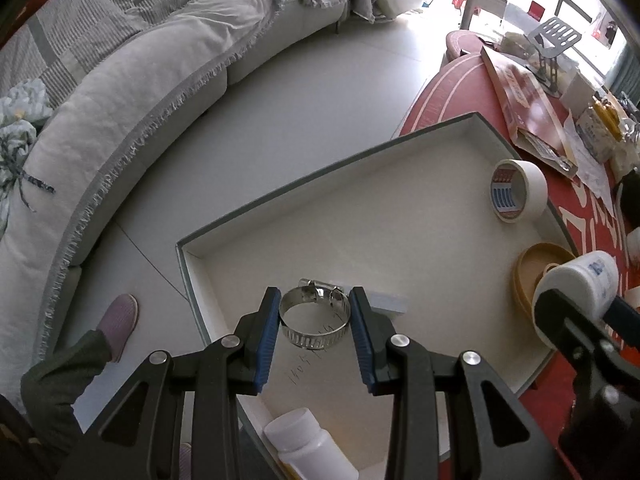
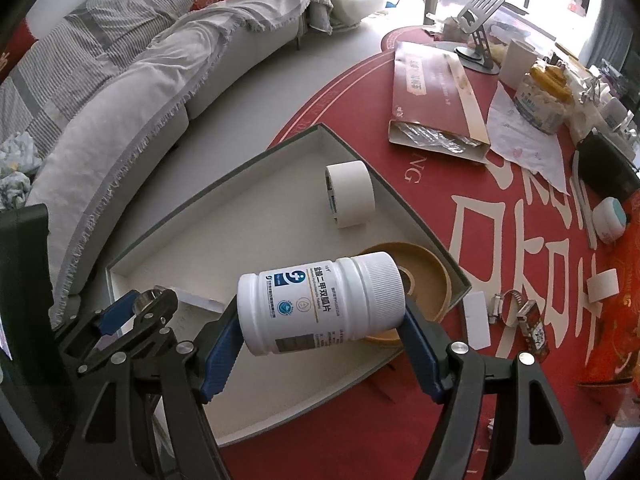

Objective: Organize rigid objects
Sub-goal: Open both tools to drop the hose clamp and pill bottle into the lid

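Observation:
My left gripper is shut on a metal hose clamp and holds it just above the white floor of a grey-rimmed tray. In the right wrist view my right gripper is shut on a white pill bottle, which lies sideways over the tray's near right part. The tray holds a roll of masking tape, a tan round dish, a small white block and another white bottle at its near edge.
The tray sits on a red tablecloth at the table's left edge. Right of it lie a second hose clamp, a white block, a small tape roll, a cream jar and a cardboard box. A grey sofa and a slippered foot are left.

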The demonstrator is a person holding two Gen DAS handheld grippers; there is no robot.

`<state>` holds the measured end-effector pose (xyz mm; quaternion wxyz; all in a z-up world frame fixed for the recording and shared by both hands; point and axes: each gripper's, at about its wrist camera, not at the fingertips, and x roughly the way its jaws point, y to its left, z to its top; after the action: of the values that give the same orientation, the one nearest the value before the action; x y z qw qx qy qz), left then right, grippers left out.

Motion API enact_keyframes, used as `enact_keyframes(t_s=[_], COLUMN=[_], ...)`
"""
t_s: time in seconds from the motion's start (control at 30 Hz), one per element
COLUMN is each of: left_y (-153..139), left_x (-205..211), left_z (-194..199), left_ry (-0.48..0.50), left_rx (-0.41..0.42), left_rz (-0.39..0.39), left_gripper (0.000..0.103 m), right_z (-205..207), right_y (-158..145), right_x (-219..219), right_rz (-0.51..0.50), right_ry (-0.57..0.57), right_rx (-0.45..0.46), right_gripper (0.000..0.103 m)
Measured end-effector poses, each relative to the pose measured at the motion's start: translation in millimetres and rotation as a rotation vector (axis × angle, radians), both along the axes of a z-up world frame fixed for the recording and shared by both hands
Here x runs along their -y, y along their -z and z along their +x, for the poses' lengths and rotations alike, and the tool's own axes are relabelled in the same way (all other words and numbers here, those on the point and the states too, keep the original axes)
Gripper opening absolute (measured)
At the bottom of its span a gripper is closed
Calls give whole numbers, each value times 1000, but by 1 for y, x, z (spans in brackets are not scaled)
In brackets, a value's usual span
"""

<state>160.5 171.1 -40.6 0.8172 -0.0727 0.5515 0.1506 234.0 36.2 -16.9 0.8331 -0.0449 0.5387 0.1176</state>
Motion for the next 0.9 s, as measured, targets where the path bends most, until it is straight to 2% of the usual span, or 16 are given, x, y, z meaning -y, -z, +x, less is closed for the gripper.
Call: enact_keyframes(t_s=[0.5, 0.57, 0.63, 0.67, 0.8, 0.9], left_y=[0, 2, 3, 3, 5, 7], left_x=[-3, -6, -10, -12, -12, -7], left_z=[7, 8, 8, 7, 7, 6], left_ry=[24, 18, 2, -5, 3, 15], left_rx=[38, 32, 30, 38, 22, -13], left_rz=[5, -10, -14, -15, -34, -51], left_gripper=[39, 51, 82, 83, 87, 92], right_z=[10, 12, 12, 12, 13, 11], right_y=[8, 10, 10, 10, 10, 6], right_x=[-7, -8, -7, -6, 3, 10], right_rz=[-40, -47, -50, -46, -31, -13], right_ry=[-20, -29, -24, -21, -4, 12], right_rx=[3, 6, 24, 27, 31, 30], right_gripper=[74, 74, 75, 75, 90, 90])
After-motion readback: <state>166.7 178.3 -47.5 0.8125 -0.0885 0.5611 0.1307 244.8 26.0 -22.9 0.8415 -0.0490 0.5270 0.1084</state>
